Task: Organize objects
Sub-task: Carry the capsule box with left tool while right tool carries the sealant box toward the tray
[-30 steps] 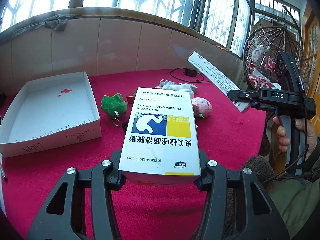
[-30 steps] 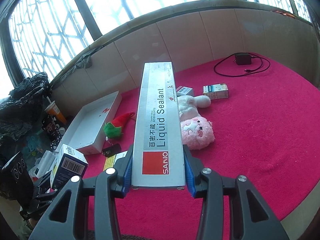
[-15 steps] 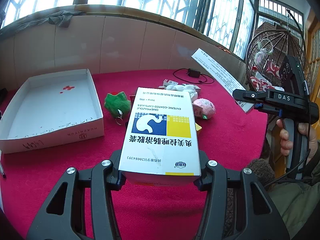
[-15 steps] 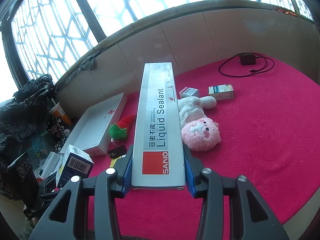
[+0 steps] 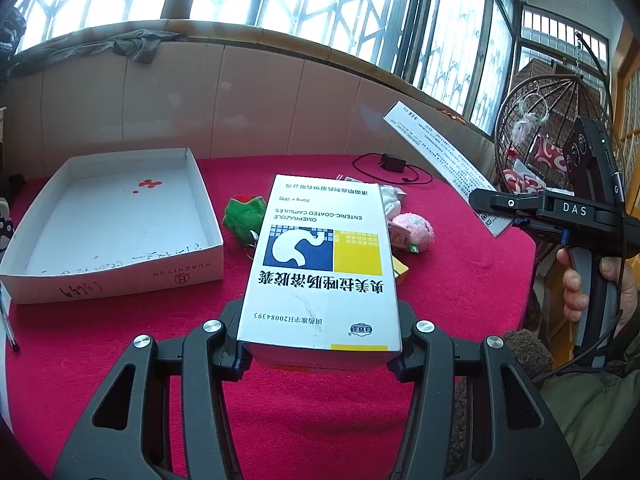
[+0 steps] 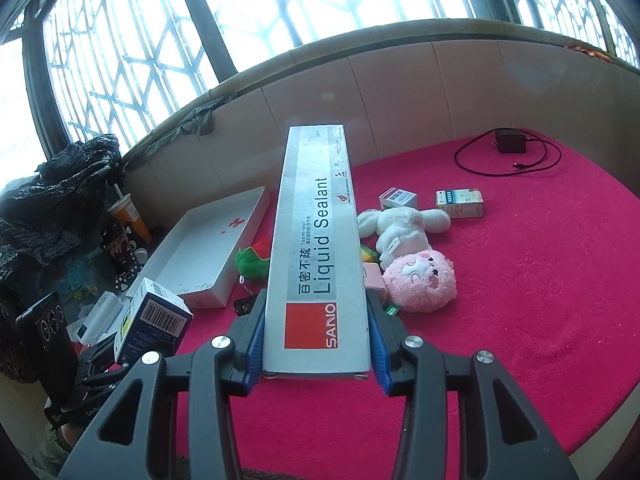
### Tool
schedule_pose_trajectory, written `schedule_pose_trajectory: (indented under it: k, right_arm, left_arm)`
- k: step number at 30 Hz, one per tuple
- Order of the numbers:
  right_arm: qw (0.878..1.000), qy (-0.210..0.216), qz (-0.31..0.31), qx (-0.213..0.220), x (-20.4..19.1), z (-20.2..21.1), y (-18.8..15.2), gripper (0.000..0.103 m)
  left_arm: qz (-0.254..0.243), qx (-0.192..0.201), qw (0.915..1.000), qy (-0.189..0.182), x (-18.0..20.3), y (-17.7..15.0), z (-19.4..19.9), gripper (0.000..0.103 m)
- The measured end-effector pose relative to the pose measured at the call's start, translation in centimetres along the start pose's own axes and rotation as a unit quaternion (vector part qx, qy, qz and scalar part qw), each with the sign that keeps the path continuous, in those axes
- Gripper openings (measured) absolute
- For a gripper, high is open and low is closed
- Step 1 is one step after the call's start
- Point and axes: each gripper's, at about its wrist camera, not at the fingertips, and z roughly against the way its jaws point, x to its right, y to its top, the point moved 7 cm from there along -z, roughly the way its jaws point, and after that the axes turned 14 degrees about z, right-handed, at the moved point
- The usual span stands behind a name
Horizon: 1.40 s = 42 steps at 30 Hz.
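Observation:
My left gripper [image 5: 320, 350] is shut on the near end of a white capsule box [image 5: 320, 264] with a blue and yellow panel, held flat above the red tablecloth. In the right wrist view, my right gripper [image 6: 317, 344] is shut on a long grey liquid sealant box [image 6: 316, 240] that juts forward over the table. The left wrist view shows that gripper [image 5: 560, 216] at the right, held by a hand, with the sealant box [image 5: 440, 160] slanting up to the left. An open white tray box [image 5: 184, 272] lies at the left, bare inside apart from red marks.
On the cloth lie a green plush [image 5: 244, 216], a pink plush [image 6: 416, 280], a white plush [image 6: 400, 228], two small cartons [image 6: 460, 203], a black key fob [image 6: 244, 304] and a charger with its cable [image 6: 510, 146]. Clutter and black bags [image 6: 60, 200] stand beyond the left edge.
Both grippers keep the same hold on their boxes. The views have only drifted slightly, and nothing on the table has moved.

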Motion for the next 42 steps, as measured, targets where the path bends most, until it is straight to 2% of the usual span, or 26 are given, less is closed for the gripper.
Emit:
schedule_pose_trajectory:
  k: [22,36,42]
  right_arm:
    - [0.999,0.024,0.031,-0.024,-3.1,-3.9,1.3,0.044]
    - [0.997,0.040,0.073,-0.007,-5.7,-6.4,5.2,0.044]
    - [0.996,0.055,0.064,-0.009,-6.3,-7.4,6.5,0.044]
  left_arm:
    - [0.052,0.032,0.9973,0.040,-5.3,1.4,1.9,0.051]
    - [0.049,0.041,0.9951,0.075,-7.9,4.2,2.3,0.051]
    - [0.049,0.041,0.9948,0.079,-8.0,5.0,2.2,0.051]
